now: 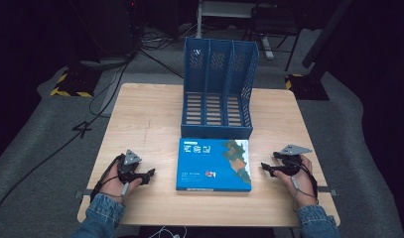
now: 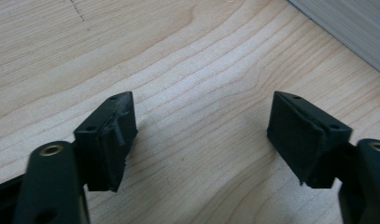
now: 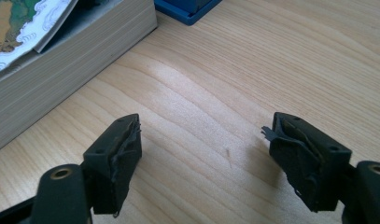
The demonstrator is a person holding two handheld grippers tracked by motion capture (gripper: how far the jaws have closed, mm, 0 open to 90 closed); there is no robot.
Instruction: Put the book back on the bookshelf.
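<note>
Both tongs, left (image 1: 151, 174) and right (image 1: 263, 167), gape empty flanking the thick blue-covered book (image 1: 214, 164), apparently approaching; next, they must close in on its edges.

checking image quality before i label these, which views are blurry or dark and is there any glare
High view: the table is evenly lit, the room around it very dark, the picture soft, the book cover print unreadable. Left gripper view: wood grain sharp, the near parts of the left hand-held gripper blurred. Right gripper view: a pale sheen on the wood beside the book, the near jaw parts soft.
</note>
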